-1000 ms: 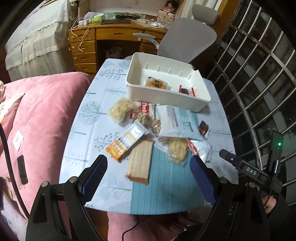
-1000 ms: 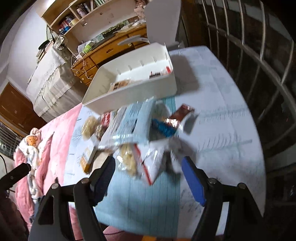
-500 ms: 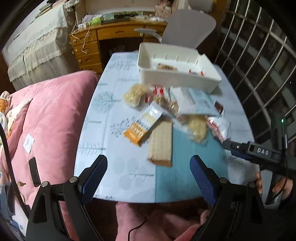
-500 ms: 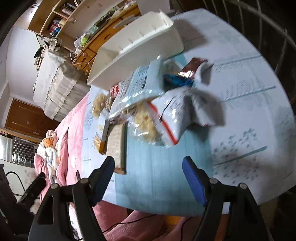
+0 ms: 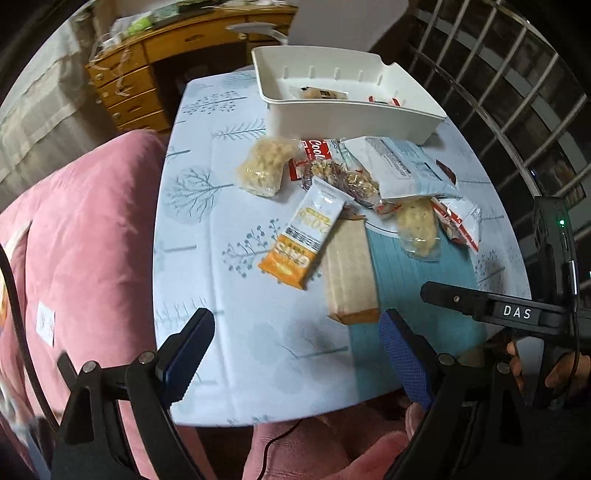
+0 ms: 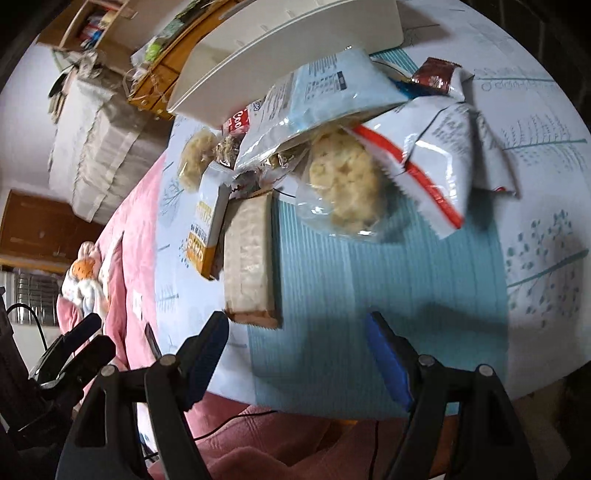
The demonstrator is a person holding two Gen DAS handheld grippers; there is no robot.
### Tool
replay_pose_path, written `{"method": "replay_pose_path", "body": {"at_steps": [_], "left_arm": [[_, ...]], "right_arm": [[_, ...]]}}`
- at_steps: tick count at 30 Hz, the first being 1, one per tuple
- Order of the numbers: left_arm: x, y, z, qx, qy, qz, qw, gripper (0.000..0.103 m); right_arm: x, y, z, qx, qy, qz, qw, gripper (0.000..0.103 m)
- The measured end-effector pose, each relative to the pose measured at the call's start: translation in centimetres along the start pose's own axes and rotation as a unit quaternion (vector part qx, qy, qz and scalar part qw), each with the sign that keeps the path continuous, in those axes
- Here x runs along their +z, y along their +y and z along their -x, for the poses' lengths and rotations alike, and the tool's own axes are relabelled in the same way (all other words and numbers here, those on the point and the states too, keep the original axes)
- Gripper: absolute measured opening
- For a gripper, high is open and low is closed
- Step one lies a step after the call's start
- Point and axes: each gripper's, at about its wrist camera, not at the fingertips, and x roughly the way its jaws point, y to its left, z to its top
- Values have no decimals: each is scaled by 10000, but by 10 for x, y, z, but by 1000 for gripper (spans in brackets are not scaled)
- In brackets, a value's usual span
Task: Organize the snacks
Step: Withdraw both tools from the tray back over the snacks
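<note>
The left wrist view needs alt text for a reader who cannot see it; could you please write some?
An open left gripper hovers over snack packets heaped on a tree-print tablecloth, before a white bin holding some snacks.

Home bedroom. Pink quilted bedding [image 5: 74,236] fills the left of the frame, hard against the bench [image 5: 207,295] with its tree-print cloth. Wooden desk with drawers [image 5: 125,92] at upper left; grey office chair [image 5: 332,22] at top centre. Barred window grille [image 5: 517,92] at right. Soft doll [image 6: 83,280] on the bedding, left edge.
</note>
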Motion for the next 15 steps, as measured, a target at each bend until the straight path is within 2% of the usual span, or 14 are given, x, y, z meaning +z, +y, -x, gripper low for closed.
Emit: {"method": "replay_pose_path", "body": {"at_steps": [9,15], "left_arm": [[33,32,-32,-485,253,-872,9947,90],[47,31,-63,-830,517,-1276,9870,90]], "right_arm": [[-13,38,-34,-537,-373,-394,9971,76],[-30,73,-45,-1051,-1001,-82,9894,76]]}}
